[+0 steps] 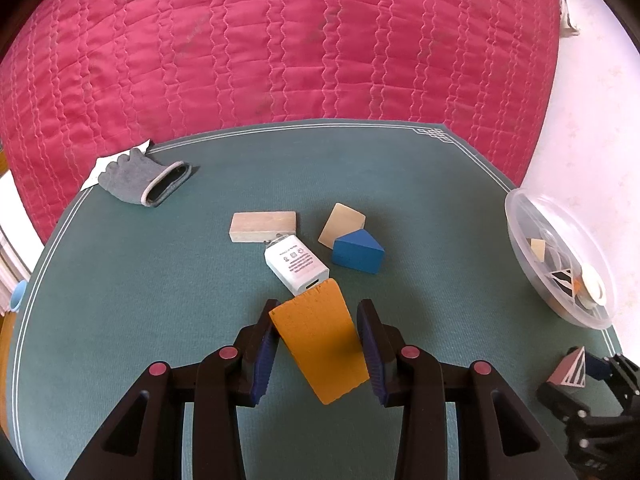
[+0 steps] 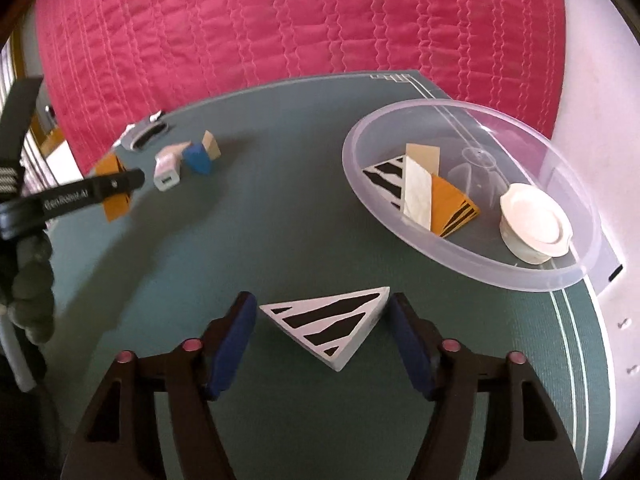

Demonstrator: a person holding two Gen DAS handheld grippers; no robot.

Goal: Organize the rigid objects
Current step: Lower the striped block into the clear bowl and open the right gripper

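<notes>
Bedspread [image 1: 280,40], pink and quilted, fills the background beyond the green mat [image 1: 160,280] in both views.

Clear plastic bowl [image 2: 480,268] sits at the mat's right edge. It holds a zebra-striped piece [image 2: 386,178], a pale plank [image 2: 418,192], an orange striped wedge [image 2: 454,210] and a white round lid-like item [image 2: 534,226]. In the left wrist view the bowl is seen edge-on and its contents are hard to make out.

Left gripper [image 1: 318,344] points forward low over the mat, its blue-padded fingers set either side of the orange block [image 1: 320,340]. The block sits skewed between them; the left pad meets its corner, but contact on the right cannot be confirmed, so I cannot tell whether the block is pinched. The right wrist view shows this block partly hidden behind a finger.

Right gripper [image 2: 320,336] points forward, fingers spread around the zebra triangle [image 2: 332,320]. The right pad is at the triangle's corner; a gap shows on the left. A firm grip cannot be confirmed.

Grey glove [image 1: 144,178] lies at the mat's far left. Mid-mat lie a pale wooden block [image 1: 262,226], a tan block [image 1: 342,222], a blue wedge [image 1: 358,254] and a white charger [image 1: 296,264], whose near end touches the orange block.
</notes>
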